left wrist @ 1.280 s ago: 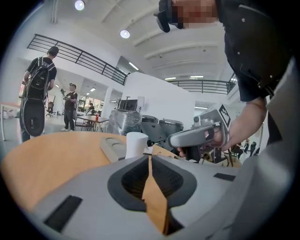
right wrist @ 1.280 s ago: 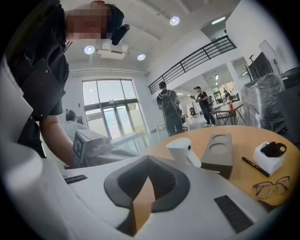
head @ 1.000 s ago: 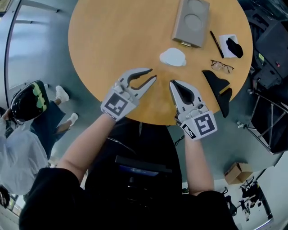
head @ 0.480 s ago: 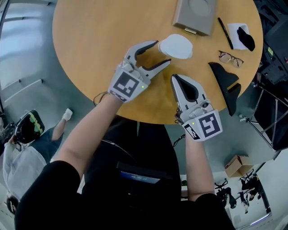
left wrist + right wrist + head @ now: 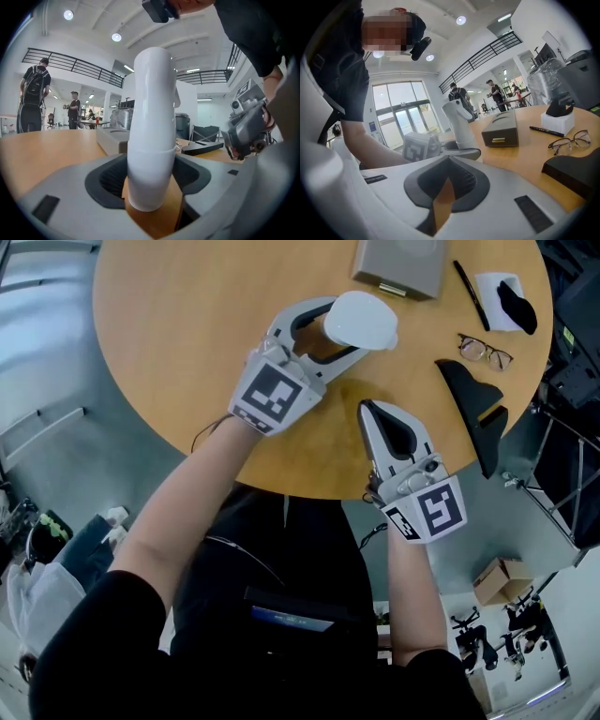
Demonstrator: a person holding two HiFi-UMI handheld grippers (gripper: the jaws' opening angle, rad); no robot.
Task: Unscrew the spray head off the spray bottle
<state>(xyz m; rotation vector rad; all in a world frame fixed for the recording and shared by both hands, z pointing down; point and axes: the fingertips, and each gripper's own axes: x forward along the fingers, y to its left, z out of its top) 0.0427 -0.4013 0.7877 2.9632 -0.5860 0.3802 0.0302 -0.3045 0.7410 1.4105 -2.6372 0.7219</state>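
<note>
Spray bottle point(image 5: 362, 321) and both grippers share a round wooden table point(image 5: 187, 352), and we take them from our side outward

Nearest us, at the table's near edge, the right gripper point(image 5: 367, 407) lies over the wood with its jaws closed tip to tip. Its own view shows only a sliver of tabletop in the hollow between the pads, so it has hold of nothing. It is apart from the bottle and points roughly toward it.

Further in and to the left, the left gripper point(image 5: 340, 329) reaches across the table with its jaws spread wide; they have just been opening. The bottle stands upright on the wood between them, one jaw passing on each side of its white body. In the left gripper view we see the body in the gap between the dark pads, and we see no squeeze on it. The spray head point(image 5: 157, 79) is on top of the bottle, nozzle turned toward the right of that view.

Past the bottle lies a grey box point(image 5: 398, 263). To its right are a black pen point(image 5: 466, 282), a pair of glasses point(image 5: 485, 351), a small white block point(image 5: 497, 292) with something black on it, and a black angular stand point(image 5: 473, 395) near the table's right edge.

Beyond the table, the left gripper view shows people point(image 5: 33, 101) standing in a bright hall under a railed balcony
</note>
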